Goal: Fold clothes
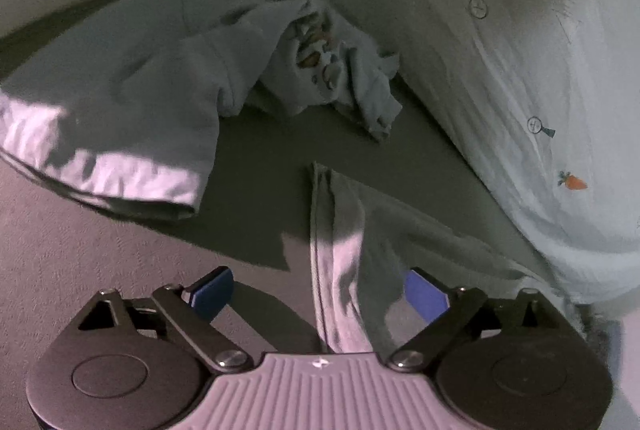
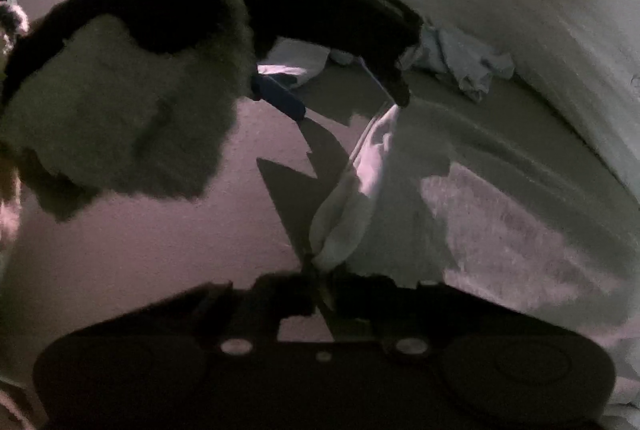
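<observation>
Pinch with the clenched right gripper (image 2: 320,270) kept tight on the pale garment's hem (image 2: 340,214), the released left gripper (image 1: 320,294) straddling that hem (image 1: 332,250) on the bed (image 1: 256,166) to close before lifting together; counted: one held garment, one crumpled garment (image 1: 328,66), two grippers.

both wrist views close, angled down; shared, seemingly, crumpled garment (image 1: 320,70) (image 2: 468,62)

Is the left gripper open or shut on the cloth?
Open: left gripper pads stand wide apart either side of the pale cloth strip.
</observation>
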